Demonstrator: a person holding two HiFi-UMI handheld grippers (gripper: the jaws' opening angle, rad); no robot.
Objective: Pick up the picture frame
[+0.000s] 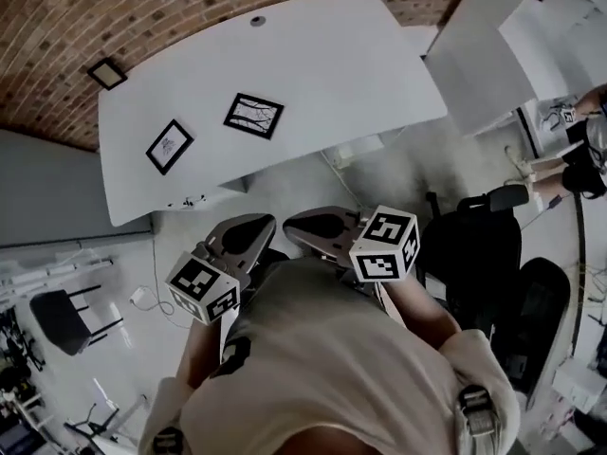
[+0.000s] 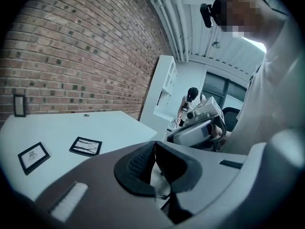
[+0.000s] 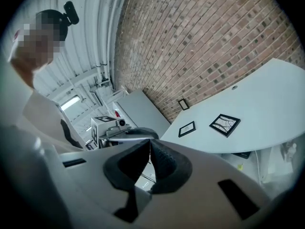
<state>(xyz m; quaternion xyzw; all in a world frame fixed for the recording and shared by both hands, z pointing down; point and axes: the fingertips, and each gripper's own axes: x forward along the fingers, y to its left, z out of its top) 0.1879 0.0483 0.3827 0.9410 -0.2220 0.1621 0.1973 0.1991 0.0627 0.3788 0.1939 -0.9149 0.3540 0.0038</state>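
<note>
Two black picture frames lie flat on the white table [image 1: 332,64]: one near the middle [image 1: 253,115] [image 2: 86,146] [image 3: 225,124], the other to its left [image 1: 170,146] [image 2: 33,156] [image 3: 187,129]. A third small frame [image 1: 107,73] [image 2: 19,105] [image 3: 183,104] stands against the brick wall at the table's far corner. My left gripper [image 1: 248,230] [image 2: 155,144] and right gripper [image 1: 308,224] [image 3: 149,142] are side by side close to my body, short of the table's near edge. Both are shut with nothing in them. Each shows in the other's view.
A black office chair [image 1: 484,245] stands right of me, another black chair [image 1: 62,316] at lower left. White cabinets [image 1: 493,36] stand beyond the table's right end. A person [image 2: 190,99] stands in the background. Cables lie on the floor under the table.
</note>
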